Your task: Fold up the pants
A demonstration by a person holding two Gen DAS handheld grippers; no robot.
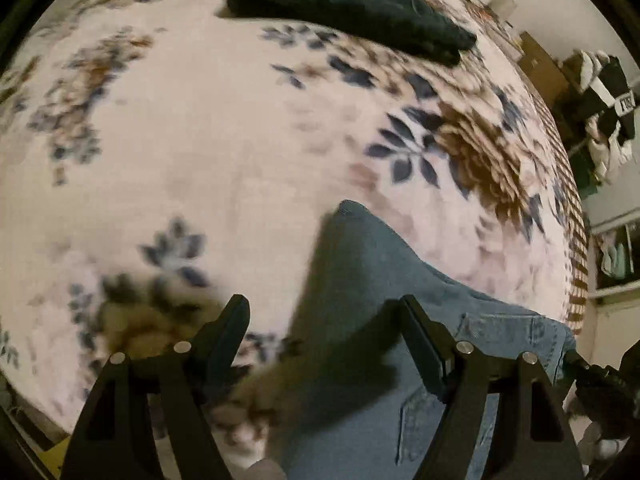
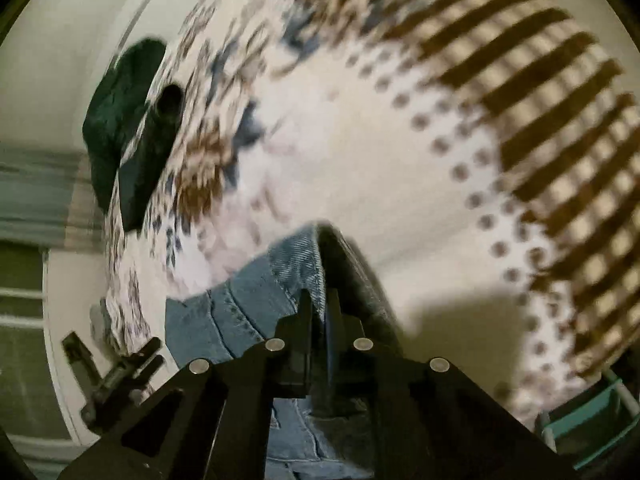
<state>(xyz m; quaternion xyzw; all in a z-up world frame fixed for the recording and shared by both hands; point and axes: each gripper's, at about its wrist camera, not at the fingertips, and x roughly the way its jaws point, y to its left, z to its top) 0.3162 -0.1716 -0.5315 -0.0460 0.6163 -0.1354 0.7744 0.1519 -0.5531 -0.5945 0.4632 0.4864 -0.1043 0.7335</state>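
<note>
Light blue jeans (image 1: 360, 280) lie on a floral blanket (image 1: 180, 140), pulled up into a peak. My left gripper (image 1: 324, 312) hovers over them, open, with denim under and between its fingers but no pad pressing on it. In the right wrist view my right gripper (image 2: 319, 300) is shut on a raised fold of the jeans (image 2: 288, 268) near a seam. Part of the right gripper (image 1: 600, 376) shows at the left view's lower right edge. The left gripper (image 2: 116, 372) appears at the lower left of the right view.
A folded dark green garment (image 1: 352, 12) rests at the blanket's far side, also the dark garment (image 2: 120, 140) in the right view. The blanket's brown striped border (image 2: 560, 120) marks its edge. Hung clothes (image 1: 608, 92) and a teal bin (image 2: 588, 420) stand beyond the bed.
</note>
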